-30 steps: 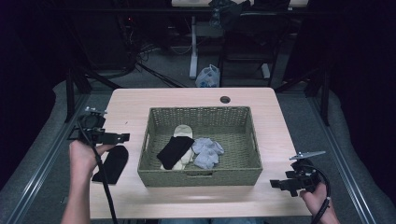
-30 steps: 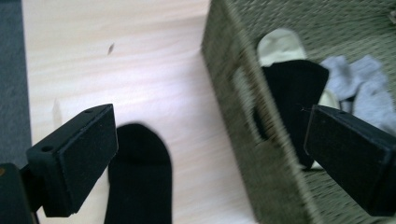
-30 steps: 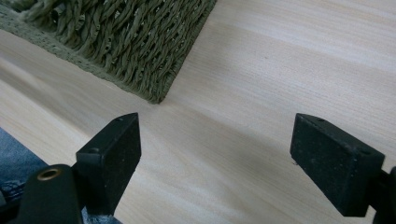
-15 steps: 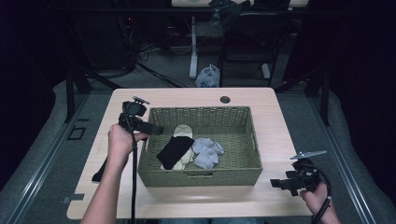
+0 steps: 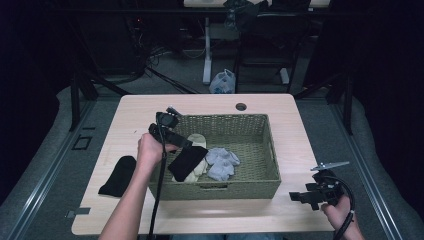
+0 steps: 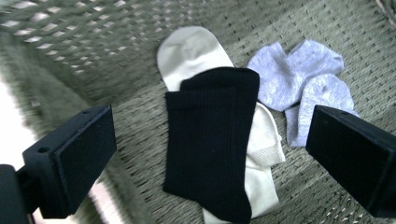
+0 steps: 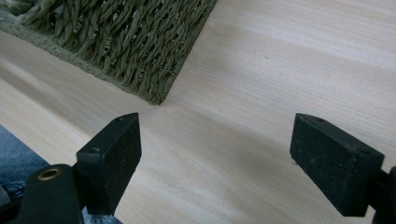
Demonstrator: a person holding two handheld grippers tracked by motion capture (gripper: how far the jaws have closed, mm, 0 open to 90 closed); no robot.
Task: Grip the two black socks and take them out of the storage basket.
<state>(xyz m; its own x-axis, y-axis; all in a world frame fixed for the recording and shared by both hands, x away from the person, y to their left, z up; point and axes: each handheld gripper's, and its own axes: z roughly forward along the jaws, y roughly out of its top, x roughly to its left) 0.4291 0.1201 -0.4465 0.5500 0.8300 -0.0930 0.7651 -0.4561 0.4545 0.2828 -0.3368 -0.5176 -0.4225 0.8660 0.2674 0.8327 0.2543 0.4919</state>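
A green woven basket (image 5: 260, 182) stands in the middle of the table. Inside it a black sock (image 5: 186, 161) (image 6: 210, 140) lies over a cream sock (image 5: 196, 141) (image 6: 191, 49), with grey socks (image 5: 222, 162) (image 6: 303, 74) beside them. My left gripper (image 5: 172, 134) (image 6: 210, 158) hovers open over the basket's left rim, above the black sock, holding nothing. A second black sock (image 5: 119, 175) lies on the table left of the basket. My right gripper (image 5: 307, 196) (image 7: 229, 154) rests open near the table's front right, beside the basket's corner (image 7: 154, 88).
The light wooden table (image 5: 295, 130) has a round cable hole (image 5: 241, 106) at its back edge. Dark floor, table legs and a white plastic bag (image 5: 223, 82) lie behind the table. Bare wood lies to the right of the basket.
My left gripper has travelled from the table's left side, past the loose black sock, up and right over the basket's left rim. The right gripper has stayed still.
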